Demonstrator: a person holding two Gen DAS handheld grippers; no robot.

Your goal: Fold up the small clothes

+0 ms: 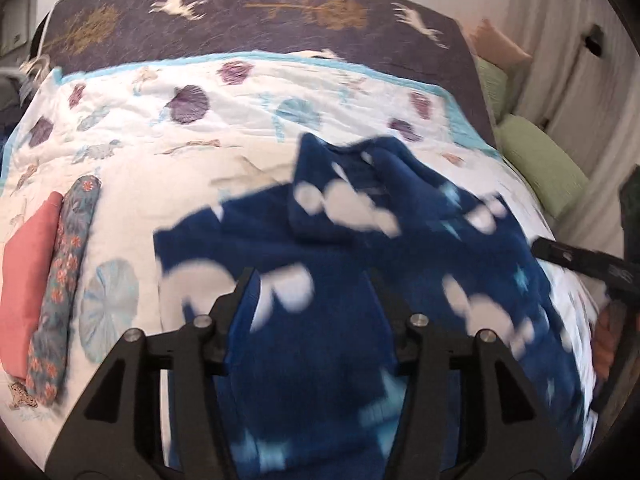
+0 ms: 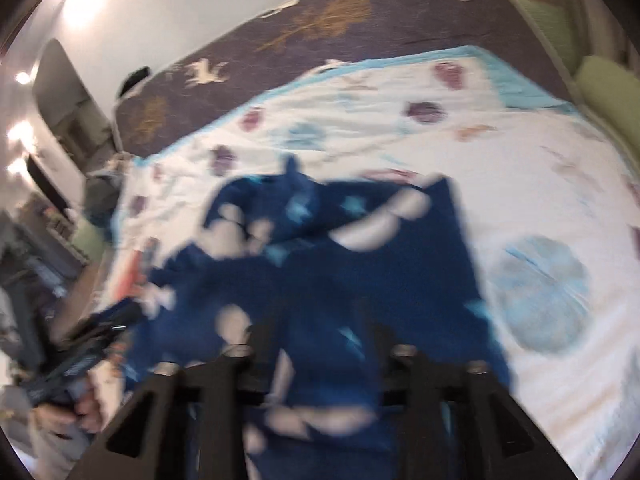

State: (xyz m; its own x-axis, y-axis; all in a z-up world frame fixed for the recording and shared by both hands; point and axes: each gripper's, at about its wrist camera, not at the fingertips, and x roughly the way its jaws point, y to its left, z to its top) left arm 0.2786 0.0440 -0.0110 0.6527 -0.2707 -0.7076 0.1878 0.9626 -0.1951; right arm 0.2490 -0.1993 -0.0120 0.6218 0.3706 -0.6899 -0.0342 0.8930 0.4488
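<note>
Soft, fleecy navy garment [image 1: 320, 248] printed with white cloud blobs and pale blue stars, lying rumpled on the bed – filling the centre and lower half of both views, one flap folded over itself toward upper centre. Blurred by motion in both frames.

Left tongs [image 1: 312, 276] at bottom centre of the left view: black, angular fingers with silver bolts, jaws standing part-way apart, blue fleece showing in the gap and beneath; pads not seen pressing on the cloth. Right tongs [image 2: 316, 324] at bottom centre of the right view, likewise half spread over the fleece, fingertips smeared – grip cannot be told for certain, though no pinch shows.

At left edge of the left view, a flat salmon-pink folded piece [image 1: 28, 280] touching a rolled grey floral piece [image 1: 68, 280] beside it.

Beneath all, a white quilted bedspread [image 1: 200, 120] with purple and teal shell prints and a turquoise border. Beyond it, upper frame, a dark purple blanket [image 1: 248, 24] with white deer and ochre trees. Green cushions [image 1: 540, 160] at right edge. White wall behind.
</note>
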